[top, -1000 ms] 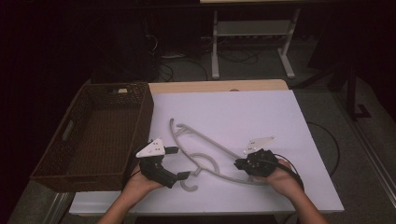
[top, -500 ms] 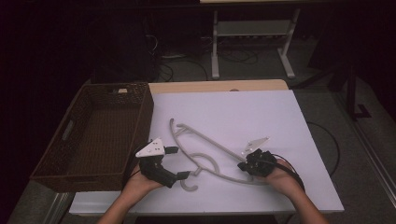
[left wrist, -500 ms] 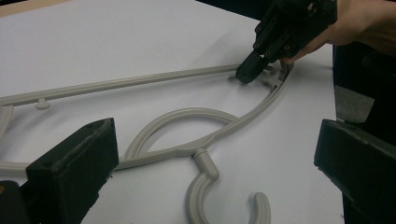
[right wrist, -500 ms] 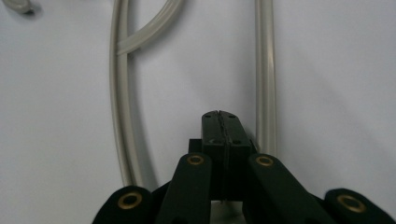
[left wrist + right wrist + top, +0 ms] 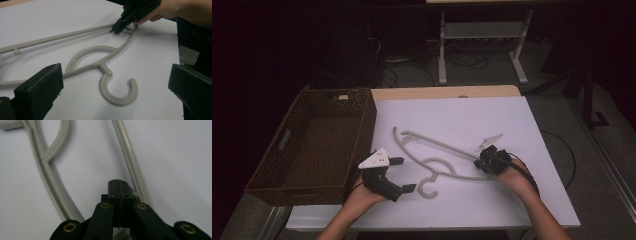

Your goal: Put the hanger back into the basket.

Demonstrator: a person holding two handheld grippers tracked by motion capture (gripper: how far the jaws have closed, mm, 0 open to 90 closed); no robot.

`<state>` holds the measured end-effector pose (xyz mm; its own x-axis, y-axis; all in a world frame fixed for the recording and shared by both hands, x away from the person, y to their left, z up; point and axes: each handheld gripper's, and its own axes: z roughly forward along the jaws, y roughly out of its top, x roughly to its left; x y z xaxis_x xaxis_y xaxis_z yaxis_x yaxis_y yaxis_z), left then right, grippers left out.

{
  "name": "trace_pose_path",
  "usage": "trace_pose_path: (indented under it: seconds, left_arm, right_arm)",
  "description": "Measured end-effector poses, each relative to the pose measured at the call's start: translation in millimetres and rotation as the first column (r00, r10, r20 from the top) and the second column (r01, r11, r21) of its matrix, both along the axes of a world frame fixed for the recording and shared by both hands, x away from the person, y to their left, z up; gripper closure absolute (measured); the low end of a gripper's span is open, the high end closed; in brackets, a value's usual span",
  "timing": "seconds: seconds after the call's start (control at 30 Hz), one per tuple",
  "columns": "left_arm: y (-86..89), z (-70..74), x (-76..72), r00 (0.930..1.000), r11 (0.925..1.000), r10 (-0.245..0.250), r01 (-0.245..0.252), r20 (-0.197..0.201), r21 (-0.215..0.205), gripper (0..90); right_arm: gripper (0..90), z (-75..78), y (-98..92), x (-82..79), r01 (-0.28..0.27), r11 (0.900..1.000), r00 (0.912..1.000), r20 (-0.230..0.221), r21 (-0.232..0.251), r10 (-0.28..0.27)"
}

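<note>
Left gripper (image 5: 401, 174), jaws spread wide beside the wicker basket (image 5: 312, 145), faces the grey plastic hanger (image 5: 437, 160) lying flat on the white table (image 5: 512, 200), while the right gripper (image 5: 117, 185), jaws pressed together, sits inside its end corner, where a push could skid it.

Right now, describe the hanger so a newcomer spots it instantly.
On the white table top, right of the brown wicker basket, a pale grey plastic hanger lies flat between the two hands. Its open hook points toward the person, the sole loose item there.
</note>
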<state>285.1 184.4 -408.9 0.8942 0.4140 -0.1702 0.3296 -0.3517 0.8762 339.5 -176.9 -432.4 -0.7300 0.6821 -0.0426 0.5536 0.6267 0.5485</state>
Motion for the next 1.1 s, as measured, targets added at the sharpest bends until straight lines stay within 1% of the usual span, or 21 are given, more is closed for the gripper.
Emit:
trace_pose_path:
  seconds: [0.07, 0.1, 0.17, 0.23, 0.27, 0.3, 0.37, 0.43, 0.47, 0.53, 0.6, 0.63, 0.7, 0.77, 0.8, 0.83, 0.87, 0.97, 1.03, 1.1]
  left_arm:
    - [0.1, 0.2, 0.0, 1.0, 1.0, 0.0, 0.0, 0.0, -0.001, 0.0]
    - [0.1, 0.3, -0.1, 1.0, 1.0, 0.001, -0.001, -0.001, 0.0, 0.0]
    - [-0.1, 0.1, -0.1, 1.0, 1.0, 0.0, 0.0, -0.001, -0.001, 0.0]
    - [-0.2, 0.0, -0.3, 1.0, 1.0, 0.0, 0.0, -0.001, 0.0, 0.0]
    - [-0.2, 0.0, -0.3, 1.0, 1.0, 0.0, 0.0, -0.001, 0.0, 0.0]
    - [-0.2, 0.1, -0.3, 1.0, 1.0, 0.0, 0.0, 0.0, 0.0, 0.0]
    - [-0.1, -0.1, -0.1, 1.0, 1.0, -0.001, 0.001, -0.003, -0.001, 0.0]
    - [-0.1, -0.5, 0.1, 1.0, 1.0, 0.0, 0.0, -0.003, -0.002, 0.0]
    - [0.0, -0.6, 0.2, 1.0, 1.0, -0.001, 0.001, -0.002, -0.002, 0.0]
    - [0.4, -0.5, 0.3, 1.0, 1.0, 0.0, 0.0, 0.0, -0.004, 0.0]
    - [0.7, -0.7, 0.8, 1.0, 1.0, 0.002, -0.002, -0.001, -0.004, 0.0]
    - [0.8, -0.8, 1.0, 1.0, 1.0, 0.002, -0.002, -0.001, -0.001, 0.0]
    - [0.2, -1.0, 0.9, 1.0, 1.0, 0.004, -0.004, -0.002, -0.003, 0.0]
    - [0.0, -0.9, 0.8, 1.0, 1.0, 0.005, -0.005, -0.002, -0.002, 0.0]
    - [0.0, -0.9, 0.8, 1.0, 1.0, 0.005, -0.005, -0.002, -0.002, 0.0]
    - [0.3, -0.5, 0.6, 1.0, 1.0, 0.006, -0.006, 0.0, -0.004, 0.0]
    - [0.5, -0.5, 0.6, 1.0, 1.0, 0.006, -0.006, 0.001, -0.004, 0.0]
    - [1.4, -0.4, 0.7, 1.0, 1.0, 0.004, -0.004, 0.001, 0.001, 0.0]
    - [2.0, -0.4, 0.9, 1.0, 1.0, 0.005, -0.005, 0.003, 0.0, 0.0]
    - [2.4, -0.4, 0.9, 1.0, 0.9999, 0.01, -0.01, -0.002, -0.006, 0.0]
  right_arm:
    - [89.5, 1.4, -2.4, 8.1, 0.029, 1.0, 0.9996, 0.008, -0.001, -0.029]
    - [89.5, 1.6, -4.5, 12.7, 0.031, 1.0, 0.9994, 0.018, 0.002, -0.031]
    - [89.5, 2.4, -6.7, 20.7, 0.057, 0.998, 0.9982, 0.02, -0.003, -0.057]
    - [89.5, 2.5, -8.5, 29.3, 0.083, 0.997, 0.9964, 0.015, 0.002, -0.083]
    - [89.5, 2.0, -9.8, 34.1, 0.086, 0.996, 0.996, 0.022, 0.004, -0.086]
    - [89.5, 1.4, -10.0, 38.4, 0.097, 0.995, 0.9951, 0.019, 0.005, -0.097]
    - [89.5, 0.9, -10.8, 46.6, 0.114, 0.993, 0.9931, 0.028, -0.013, -0.114]
    - [89.5, -0.9, -11.6, 53.6, 0.127, 0.992, 0.9913, 0.034, -0.004, -0.127]
    - [89.5, -1.1, -11.9, 55.6, 0.125, 0.992, 0.9919, 0.028, -0.01, -0.124]
    - [89.4, -0.1, -11.2, 55.8, 0.127, 0.992, 0.9912, 0.039, -0.004, -0.127]
    - [89.4, 4.4, -8.5, 52.8, 0.119, 0.993, 0.9911, 0.057, 0.021, -0.12]
    - [89.4, 7.2, -5.1, 50.8, 0.112, 0.993, 0.9917, 0.059, 0.044, -0.114]
    - [89.5, 12.0, 5.3, 47.4, 0.068, 0.994, 0.9948, 0.07, 0.088, -0.074]
    - [89.4, 14.7, 21.0, 44.4, 0.004, 0.995, 0.9965, 0.083, 0.103, -0.013]
    - [89.4, 14.7, 21.0, 44.4, 0.004, 0.995, 0.9965, 0.083, 0.103, -0.013]
    - [89.4, 15.5, 30.3, 42.2, -0.015, 0.992, 0.9966, 0.082, 0.123, 0.005]
    - [89.5, 16.3, 48.2, 39.6, -0.063, 0.985, 0.996, 0.073, 0.159, 0.052]
    - [89.5, 14.4, 72.2, 39.4, -0.113, 0.977, 0.9928, 0.061, 0.182, 0.103]
    - [89.5, 10.2, 85.7, 40.8, -0.132, 0.975, 0.991, 0.046, 0.176, 0.126]
    - [89.5, 4.9, 96.6, 42.7, -0.142, 0.977, 0.9897, 0.039, 0.16, 0.138]
